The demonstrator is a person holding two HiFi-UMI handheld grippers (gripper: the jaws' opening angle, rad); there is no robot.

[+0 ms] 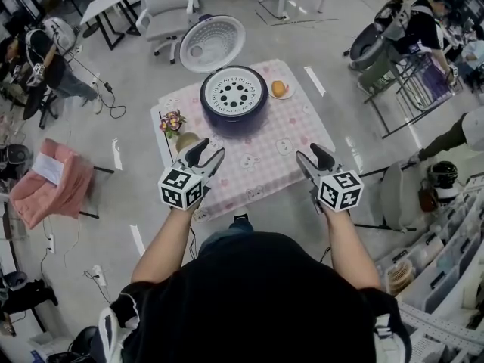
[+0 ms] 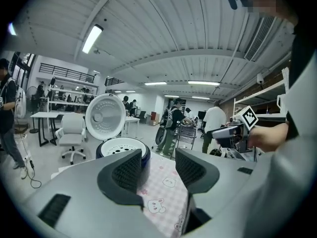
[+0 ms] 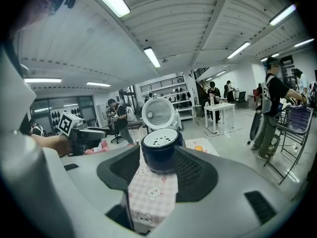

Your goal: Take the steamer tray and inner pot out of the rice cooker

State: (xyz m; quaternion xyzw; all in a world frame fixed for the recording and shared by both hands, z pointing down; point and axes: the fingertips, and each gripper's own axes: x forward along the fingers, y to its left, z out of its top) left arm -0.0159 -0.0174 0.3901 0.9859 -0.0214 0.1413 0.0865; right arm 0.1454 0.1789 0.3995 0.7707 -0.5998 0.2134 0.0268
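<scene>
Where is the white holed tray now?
Head view: the steamer tray sits atop the open rice cooker, at the far side of the table, left of a small plate.

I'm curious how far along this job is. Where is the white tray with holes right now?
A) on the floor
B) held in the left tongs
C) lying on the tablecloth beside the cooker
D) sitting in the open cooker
D: the tray sits in the top of the cooker, whose lid stands open behind it; the left tongs and right tongs are open, empty and short of it.
</scene>
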